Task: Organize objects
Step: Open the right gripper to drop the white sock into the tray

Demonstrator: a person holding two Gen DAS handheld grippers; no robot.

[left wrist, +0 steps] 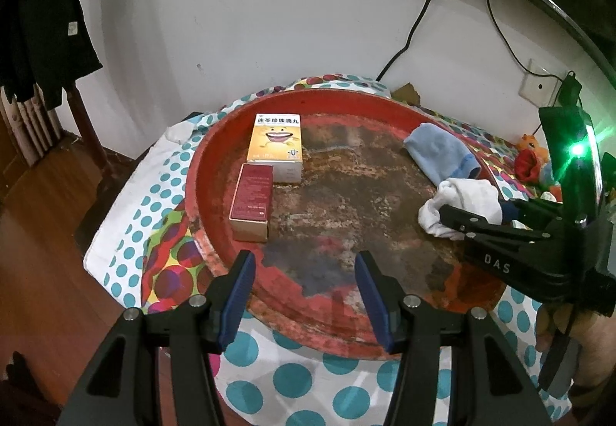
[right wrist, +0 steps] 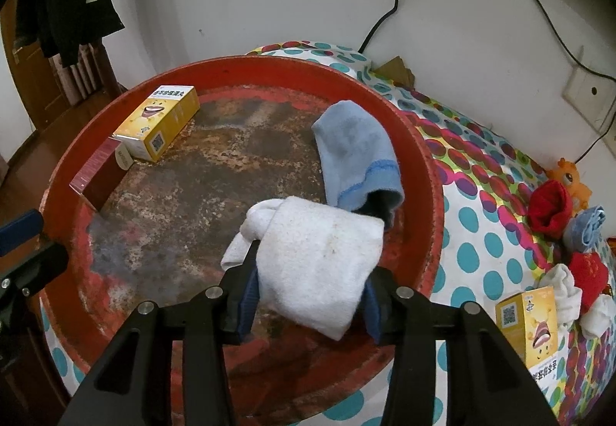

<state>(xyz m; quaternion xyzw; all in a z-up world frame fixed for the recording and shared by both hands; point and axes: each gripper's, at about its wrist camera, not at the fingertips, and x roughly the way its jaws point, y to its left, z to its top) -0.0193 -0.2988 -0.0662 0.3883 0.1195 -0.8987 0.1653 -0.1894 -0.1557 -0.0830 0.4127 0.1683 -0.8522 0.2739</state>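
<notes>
A worn round red tray (right wrist: 419, 141) sits on a polka-dot cloth (right wrist: 473, 229) and holds four things: a yellow box (right wrist: 161, 122) and a dark red box (left wrist: 252, 201) side by side at its left, a blue sock (right wrist: 358, 152) at its far right, and a white sock (right wrist: 315, 264) overlapping the blue one's cuff. The right gripper (right wrist: 308, 301) has its jaws on either side of the white sock — whether the pads still press it cannot be told. The left gripper (left wrist: 304, 295) hangs wide and empty over the tray's near rim. Off the tray at right lie another yellow box (right wrist: 527, 326) and a heap of socks (right wrist: 569, 256).
</notes>
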